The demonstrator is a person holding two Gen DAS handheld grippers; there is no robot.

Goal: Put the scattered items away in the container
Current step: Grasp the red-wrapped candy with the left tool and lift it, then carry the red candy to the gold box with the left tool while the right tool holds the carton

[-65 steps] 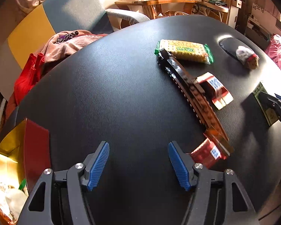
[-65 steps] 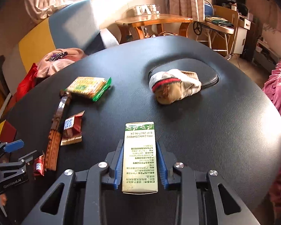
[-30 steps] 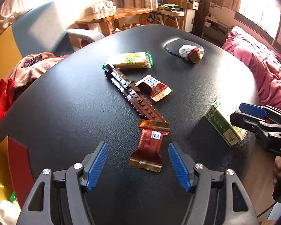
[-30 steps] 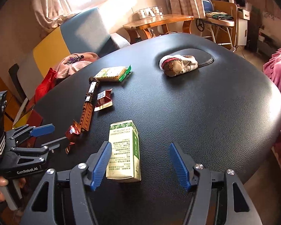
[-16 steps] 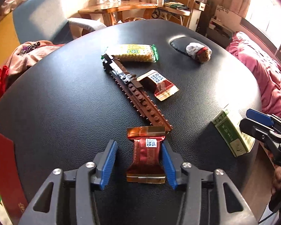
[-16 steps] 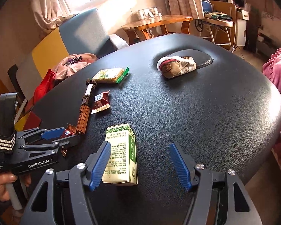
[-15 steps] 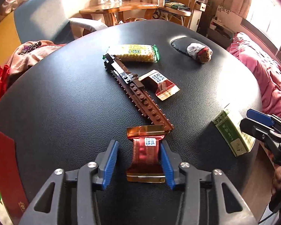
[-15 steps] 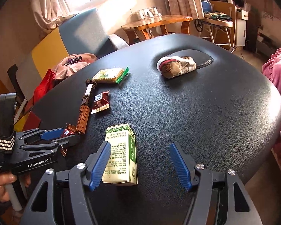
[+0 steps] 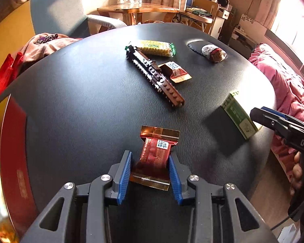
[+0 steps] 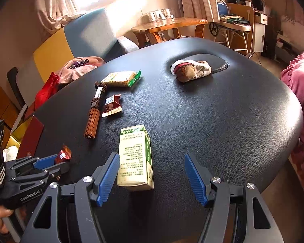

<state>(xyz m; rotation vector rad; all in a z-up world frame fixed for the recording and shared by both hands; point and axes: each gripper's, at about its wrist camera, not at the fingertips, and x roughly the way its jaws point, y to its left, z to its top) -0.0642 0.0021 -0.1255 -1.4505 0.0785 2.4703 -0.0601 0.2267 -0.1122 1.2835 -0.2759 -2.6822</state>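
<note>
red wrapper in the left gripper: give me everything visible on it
The red snack wrapper is a flat foil packet, shiny red in the middle with copper-gold crimped ends and a small blue-and-white label. It looks crinkled and pinched at its waist. The left gripper has just been closing on it, and both blue pads meet its sides. Its far end points toward the brown brick strip, clear of it.

The left tool [image 9: 150, 170] has just been closing, its pads now narrow; the right tool [image 10: 152, 174] gapes wide.

The desk [image 10: 223, 121] wore grained, faintly glossy black leatherette. A red candy wrapper [image 9: 155, 154] gleamed like foil. The green carton [image 10: 134, 156] looked matt paperboard.
</note>
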